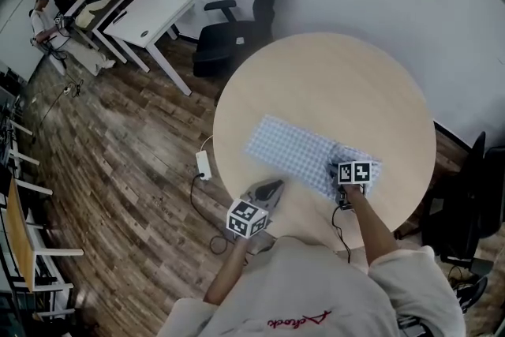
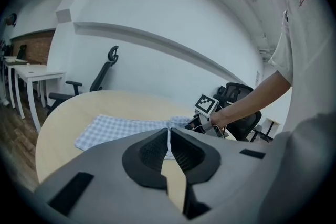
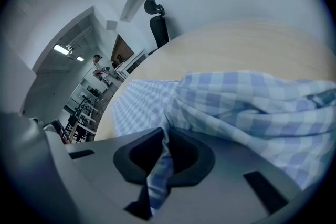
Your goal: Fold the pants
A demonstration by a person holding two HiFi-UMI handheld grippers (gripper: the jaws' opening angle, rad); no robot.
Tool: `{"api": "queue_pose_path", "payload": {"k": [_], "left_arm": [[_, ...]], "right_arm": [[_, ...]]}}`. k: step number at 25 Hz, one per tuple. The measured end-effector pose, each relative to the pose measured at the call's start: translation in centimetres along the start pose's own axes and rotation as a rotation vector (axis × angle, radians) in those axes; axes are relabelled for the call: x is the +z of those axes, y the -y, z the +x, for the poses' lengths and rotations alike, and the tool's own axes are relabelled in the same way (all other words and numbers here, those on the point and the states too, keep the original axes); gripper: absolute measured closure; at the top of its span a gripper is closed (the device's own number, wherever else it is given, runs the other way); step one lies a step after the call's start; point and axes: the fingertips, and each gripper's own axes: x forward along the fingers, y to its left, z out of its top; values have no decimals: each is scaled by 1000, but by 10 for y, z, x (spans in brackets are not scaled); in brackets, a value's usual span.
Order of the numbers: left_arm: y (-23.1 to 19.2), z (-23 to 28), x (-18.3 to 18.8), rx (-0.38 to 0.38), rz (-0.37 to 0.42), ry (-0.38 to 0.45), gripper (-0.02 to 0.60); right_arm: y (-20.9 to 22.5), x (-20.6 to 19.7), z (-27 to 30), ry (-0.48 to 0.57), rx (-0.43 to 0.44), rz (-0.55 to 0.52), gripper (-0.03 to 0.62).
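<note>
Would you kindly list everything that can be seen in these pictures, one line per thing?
table: one, light wood, round, centre of the head view.
pants: one, blue-and-white check, lying on the table's near half.
office chair: one, black, behind the table.
desks: at least two, white, far left by the wall.
seated person: one, light top, at the far desks.
adapter: one, white, with a cable, on the floor left of the table.
floor: brown wood planks.
left gripper: one, grey, jaws together and empty, at the table's near edge.
right gripper: one, grey, jaws shut on the pants' near end.
</note>
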Motion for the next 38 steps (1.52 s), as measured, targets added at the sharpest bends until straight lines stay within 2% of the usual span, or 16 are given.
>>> {"api": "queue_pose_path", "payload": {"k": [3,5,6,8,10,13,16,19,24,27,34,38], "left_arm": [[13,7,5,-35,17,-4,538],[26,15,8,-74,36,-10,538],[34,21,9,-97,47,-14,538],[49,34,12,-143,68,-26,538],[66,49,15,-192,88,-37,538],[94,71,16,-271,117,-54,538],[122,92,16,-337,140,-71,538],[141,105,15,-381,160,-89,538],[151,114,15,-399,182,-109,538],[151,117,16,-386,184,-109,538],[146,117,18,-345,178,-104,538],[156,124,17,-358,182,-108,538]], "right_arm": [[-16,2,-3,18,56,-5,538],[-30,3,-14,54,119,-13,429],[-35,4,-21,81,148,-19,399],[-35,9,-42,151,170,-20,384],[-20,15,-67,234,150,12,382],[17,13,-105,320,69,77,382],[66,-5,-134,354,-36,169,382],[98,-32,-146,348,-91,259,382],[111,-55,-136,314,-73,365,384],[111,-63,-126,272,-53,378,389],[105,-63,-115,230,16,401,540],[108,-59,-128,260,68,403,549]]}}
